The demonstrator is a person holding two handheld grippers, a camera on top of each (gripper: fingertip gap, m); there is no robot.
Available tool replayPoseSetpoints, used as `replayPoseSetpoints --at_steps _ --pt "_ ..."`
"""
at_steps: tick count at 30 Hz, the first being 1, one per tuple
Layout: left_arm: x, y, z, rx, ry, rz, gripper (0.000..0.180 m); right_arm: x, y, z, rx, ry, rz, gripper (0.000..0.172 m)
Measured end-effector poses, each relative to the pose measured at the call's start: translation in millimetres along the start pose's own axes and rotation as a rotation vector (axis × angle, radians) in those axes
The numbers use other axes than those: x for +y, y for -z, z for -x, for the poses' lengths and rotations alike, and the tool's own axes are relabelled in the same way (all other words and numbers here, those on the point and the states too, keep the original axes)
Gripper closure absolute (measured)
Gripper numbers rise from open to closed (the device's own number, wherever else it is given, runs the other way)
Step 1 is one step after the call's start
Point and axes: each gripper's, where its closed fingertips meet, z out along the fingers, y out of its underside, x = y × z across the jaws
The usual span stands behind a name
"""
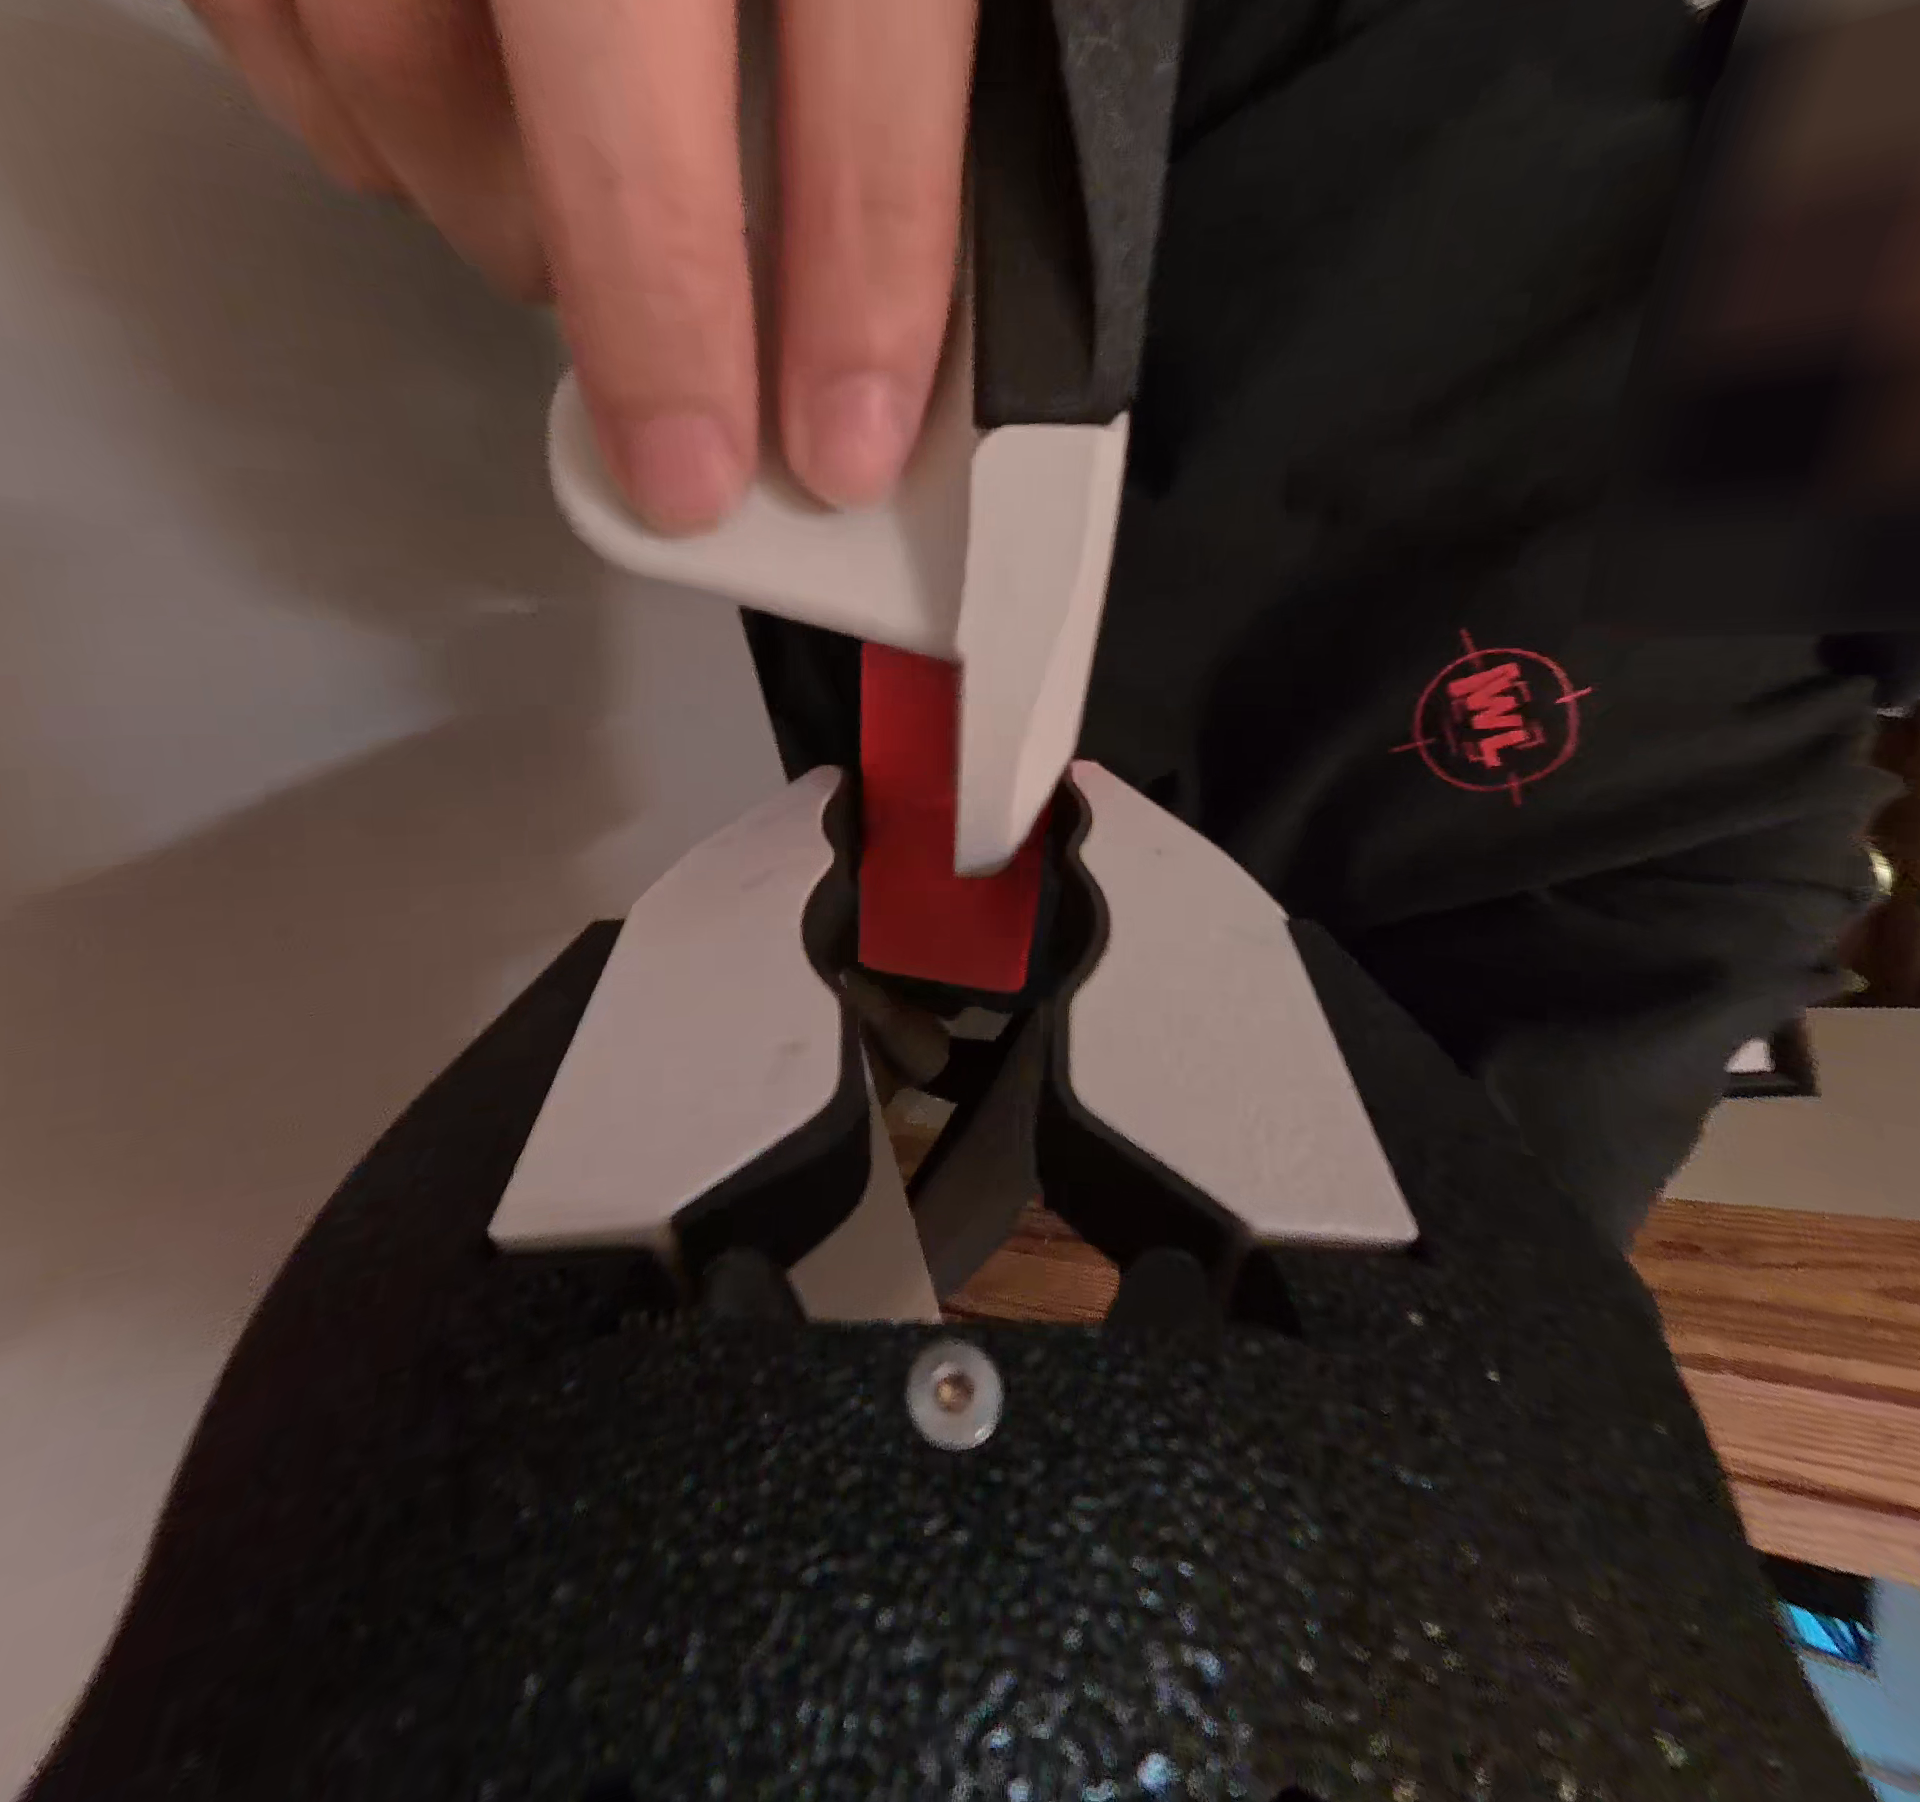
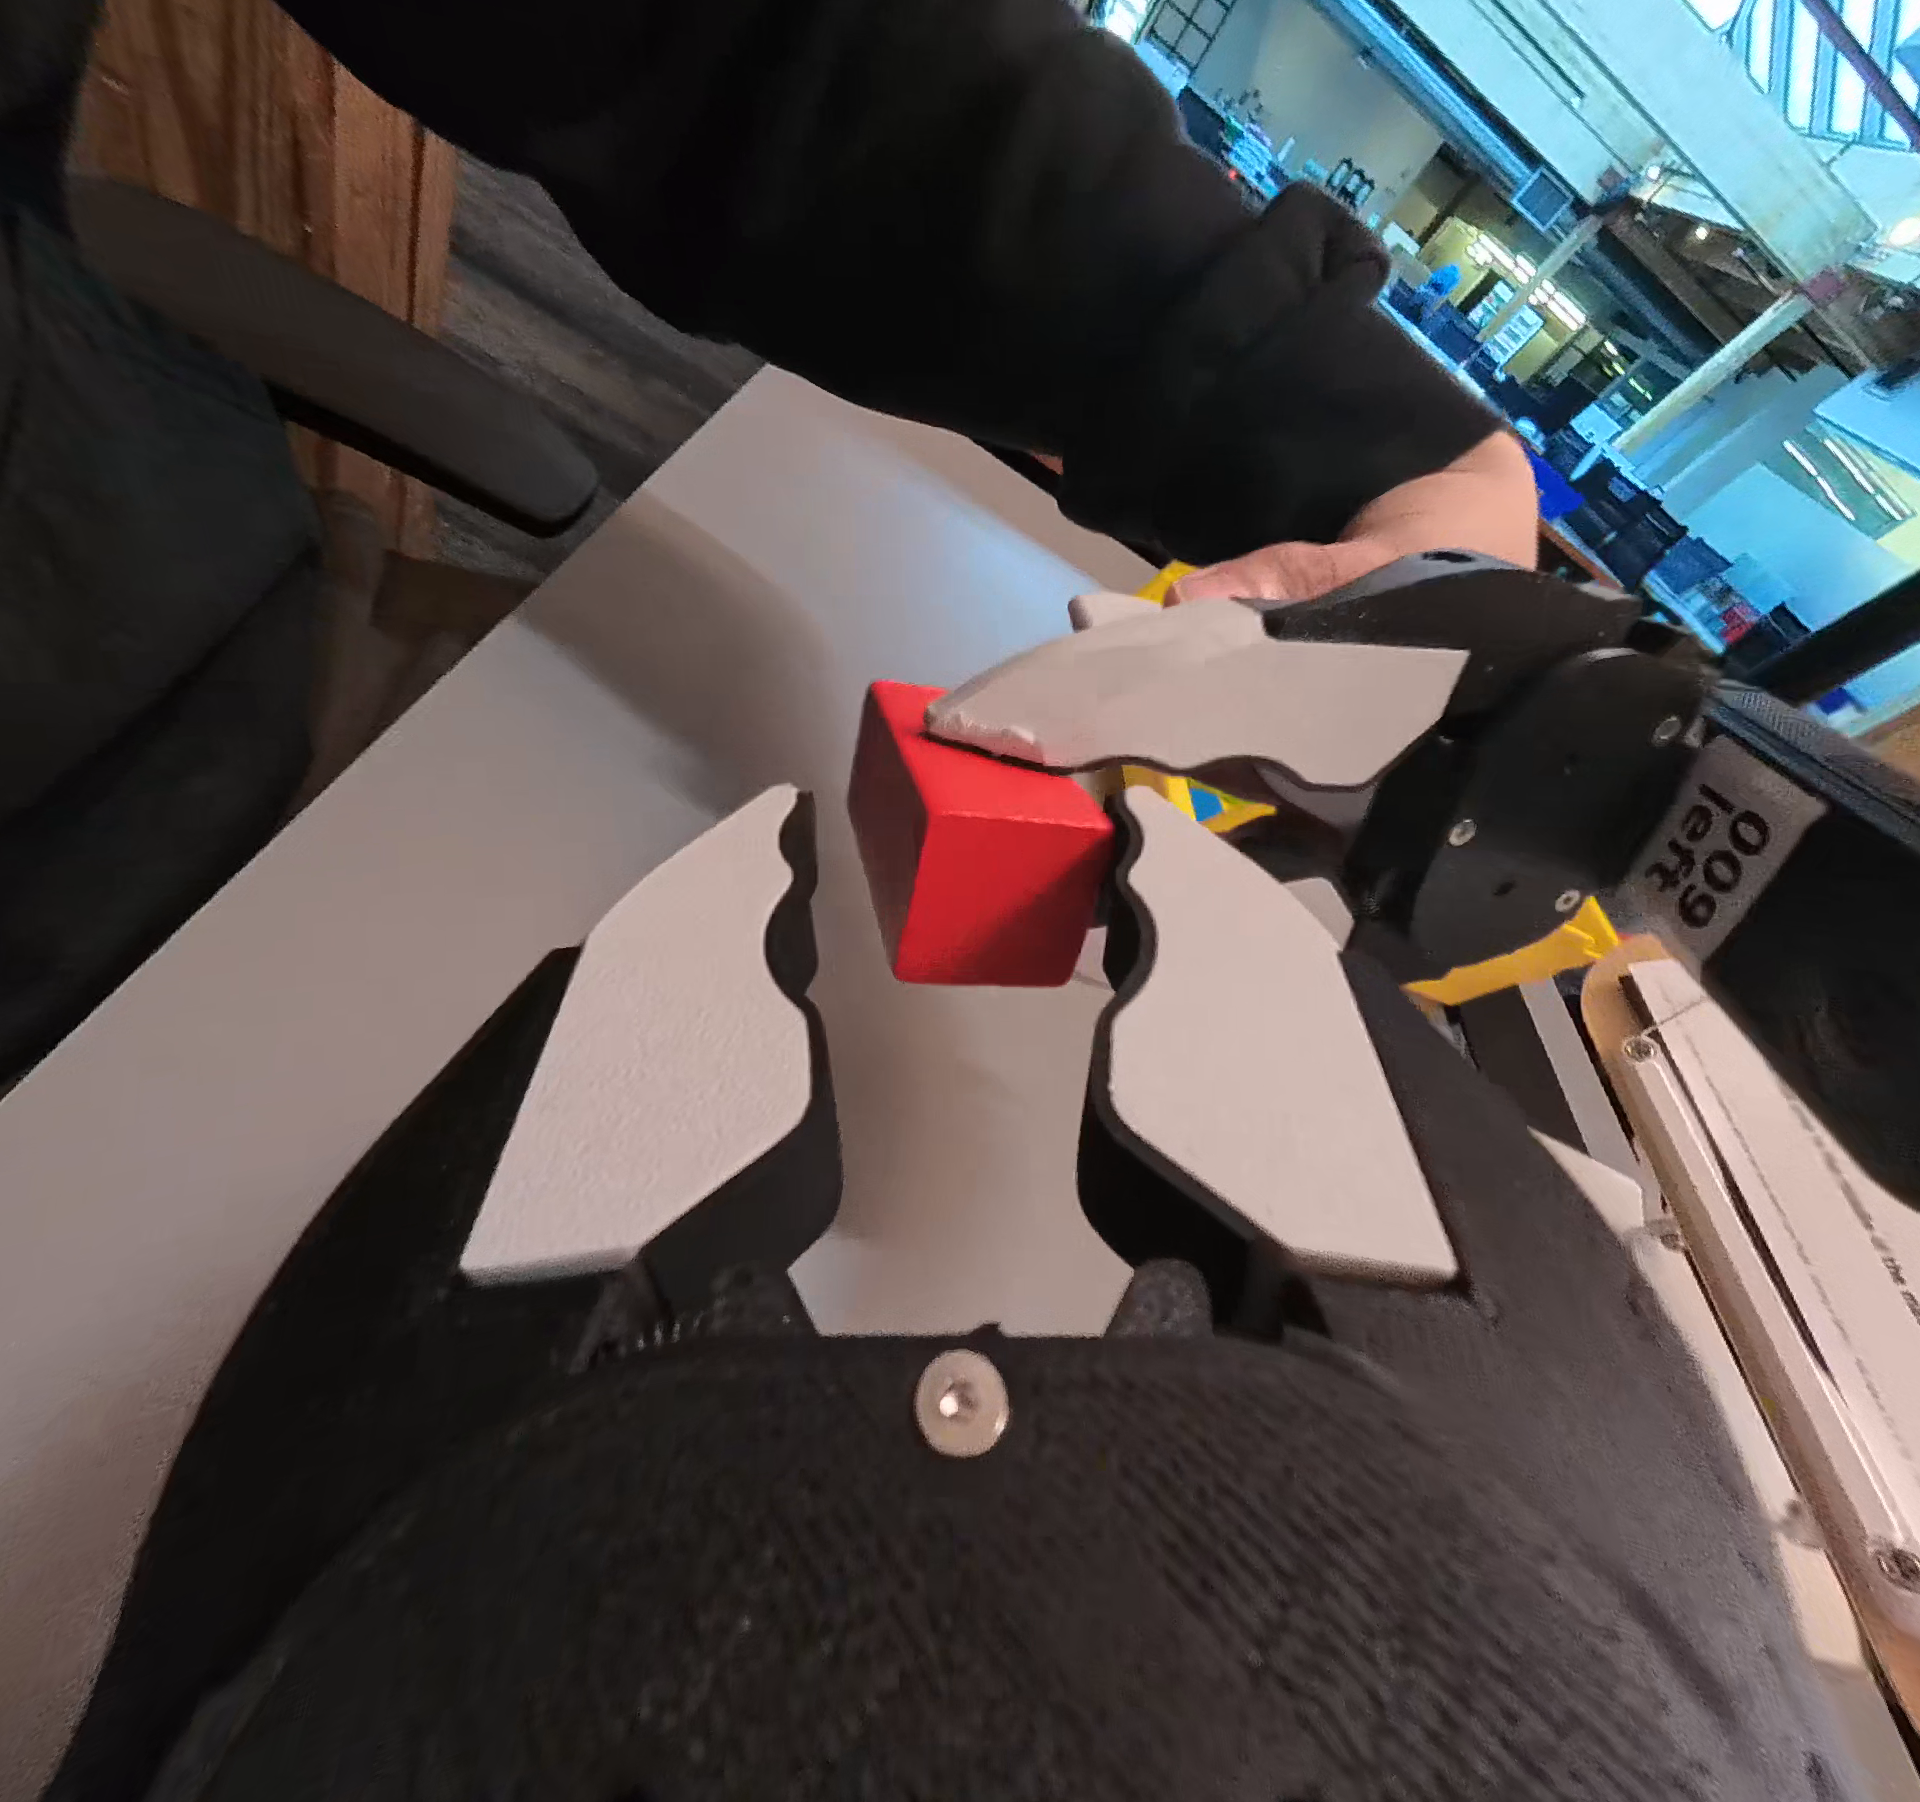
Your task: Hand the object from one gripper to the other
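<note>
My left gripper [image 1: 956,802] is shut on a red block [image 1: 904,838], with both pads pressed on its sides. In the right wrist view the red block [image 2: 982,874] hangs above the white table, and the left gripper's upper finger [image 2: 1195,703] lies on its top. My right gripper [image 2: 961,817] is open around the block. Its right pad [image 2: 1127,879] touches the block's corner, and a gap remains at its left pad [image 2: 795,879]. In the left wrist view the right gripper's white fingers [image 1: 1039,609] reach down over the block.
A white table [image 2: 416,869] lies below. A yellow object [image 2: 1195,802] sits behind the block. A person's black sleeve [image 2: 935,194] and hand [image 1: 675,194] are close. A dark armrest [image 2: 343,370] and wooden boards [image 1: 1787,1337] lie to the side. Less than 4 cm separates the two grippers' tips.
</note>
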Motion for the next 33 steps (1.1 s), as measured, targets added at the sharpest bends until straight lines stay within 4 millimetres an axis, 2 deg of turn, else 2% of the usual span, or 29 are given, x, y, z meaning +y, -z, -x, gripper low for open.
replayPoseSetpoints --at_steps 4,11,14,16,19,21,23,25,27,29,30,33 --pt "4.0 -2.8 1.1 0.051 0.031 0.024 0.146 2.7 0.3 -0.3 -0.003 -0.006 0.000 0.130" --pt "12.5 -4.4 3.3 0.070 0.026 0.070 0.146 2.6 -7.5 6.4 -0.079 -0.084 -0.020 0.133" --pt "11.4 -1.3 8.0 0.032 0.002 0.030 0.145 6.6 -8.9 5.3 -0.086 -0.113 0.014 0.134" --pt "4.9 6.2 12.9 -0.026 -0.015 -0.044 0.121 10.9 -7.7 2.6 -0.080 -0.131 0.032 0.134" --pt "1.1 26.1 20.2 -0.152 -0.061 -0.158 0.107 19.6 3.4 -12.4 -0.003 -0.158 0.058 0.134" --pt "0.3 42.4 25.2 -0.254 -0.077 -0.258 0.106 30.6 23.0 -32.8 0.108 -0.201 0.098 0.134" --pt "2.5 59.0 34.4 -0.385 -0.064 -0.362 0.105 54.1 57.7 -66.8 0.328 -0.276 0.194 0.134" --pt "8.9 71.5 43.7 -0.513 -0.043 -0.457 0.107 86.7 110.5 -100.9 0.619 -0.372 0.310 0.134" --pt "18.4 75.3 50.8 -0.607 -0.022 -0.516 0.113 114.3 165.0 -119.1 0.863 -0.468 0.350 0.134" --pt "27.6 70.7 55.0 -0.662 -0.014 -0.544 0.114 142.9 213.7 -124.6 1.077 -0.612 0.365 0.134" --pt "31.0 66.5 55.8 -0.678 -0.022 -0.551 0.116 154.0 227.3 -123.1 1.125 -0.681 0.349 0.134" --pt "38.6 53.3 59.0 -0.715 -0.035 -0.552 0.118 188.7 243.5 -110.1 1.151 -0.837 0.425 0.135"
